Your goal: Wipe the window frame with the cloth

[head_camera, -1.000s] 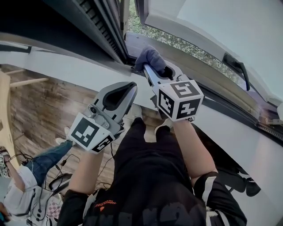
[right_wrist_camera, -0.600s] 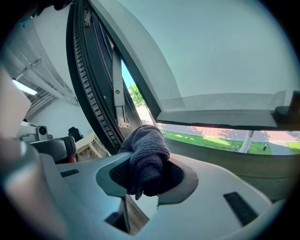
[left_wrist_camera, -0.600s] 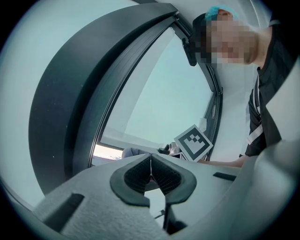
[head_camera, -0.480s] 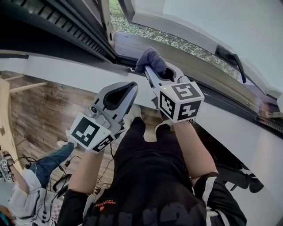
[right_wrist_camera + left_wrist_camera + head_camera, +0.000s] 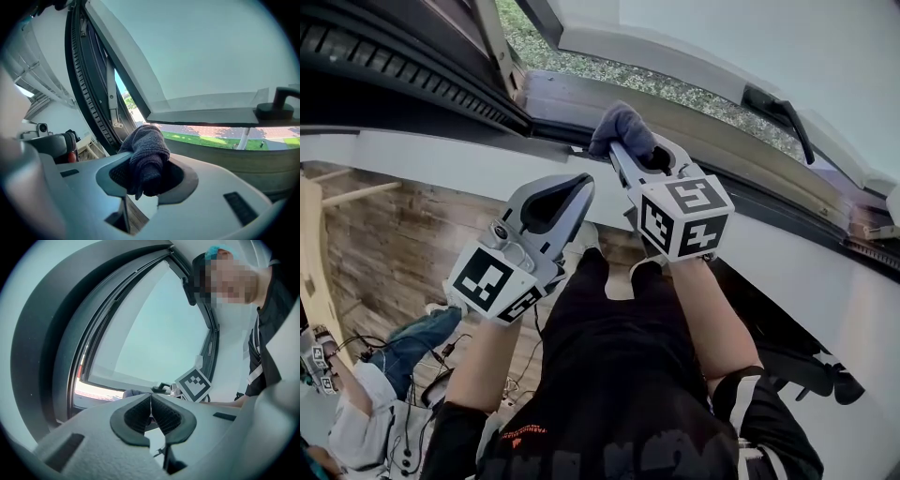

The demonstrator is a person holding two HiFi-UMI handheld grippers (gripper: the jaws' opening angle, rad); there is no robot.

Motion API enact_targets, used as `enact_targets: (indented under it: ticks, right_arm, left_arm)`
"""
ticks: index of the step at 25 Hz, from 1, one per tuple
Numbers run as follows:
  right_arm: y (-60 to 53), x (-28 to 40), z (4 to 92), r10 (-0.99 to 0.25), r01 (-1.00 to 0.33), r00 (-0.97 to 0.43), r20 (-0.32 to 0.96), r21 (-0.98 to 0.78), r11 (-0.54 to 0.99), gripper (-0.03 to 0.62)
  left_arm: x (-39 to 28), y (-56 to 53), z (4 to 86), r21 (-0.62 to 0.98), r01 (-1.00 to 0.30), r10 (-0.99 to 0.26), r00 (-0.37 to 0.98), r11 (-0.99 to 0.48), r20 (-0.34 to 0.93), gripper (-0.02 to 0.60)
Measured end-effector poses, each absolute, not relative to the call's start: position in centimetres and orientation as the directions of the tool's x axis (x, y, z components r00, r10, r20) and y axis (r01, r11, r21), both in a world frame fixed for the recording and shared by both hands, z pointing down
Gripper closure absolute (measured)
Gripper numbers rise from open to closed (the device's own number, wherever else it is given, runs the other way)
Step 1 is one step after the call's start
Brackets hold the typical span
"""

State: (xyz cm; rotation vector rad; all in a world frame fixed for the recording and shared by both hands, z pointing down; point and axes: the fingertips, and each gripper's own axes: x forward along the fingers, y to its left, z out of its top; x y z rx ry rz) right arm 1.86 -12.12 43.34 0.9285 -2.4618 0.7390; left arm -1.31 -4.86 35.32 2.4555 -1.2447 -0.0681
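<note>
right gripper (image 5: 625, 150) clamps the cloth (image 5: 622, 125) at the window frame (image 5: 705, 122).

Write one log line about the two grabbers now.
right gripper: shut on cloth, by window frame | left gripper: shut, empty

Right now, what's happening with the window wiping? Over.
Right hand-held gripper shut on cloth, at window frame. Left hand-held gripper shut, empty, held back. Nothing blocking seen.

Dark grey knitted cloth (image 5: 622, 128), bunched into a wad, pinched between the fingers (image 5: 117, 174) of the right gripper (image 5: 636, 148), bulk protruding beyond the fingertips, dark window frame (image 5: 778, 208) rail just ahead of them, contact not confirmable.
</note>
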Motion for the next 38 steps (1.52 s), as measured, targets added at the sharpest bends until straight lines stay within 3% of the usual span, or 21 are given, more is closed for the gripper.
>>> enact_targets:
  ticks: [16, 38]
  right_arm:
    - [-11.9, 3.4, 42.6, -0.499, -0.697, -0.697, 0.514, -0.327, 0.638, 0.474]
    - [-13.2, -5.9, 32.5, -0.491, -0.595, -0.789, 0.37, -0.261, 0.76, 0.474]
  left_arm:
    - [-0.4, -4.4, 34.9, 0.355, -0.765, -0.787, 0.607, -0.538, 0.115, 0.56]
    - [-8.9, -4.1, 29.0, 0.276, -0.833, -0.861, 0.508, -0.48, 0.035, 0.561]
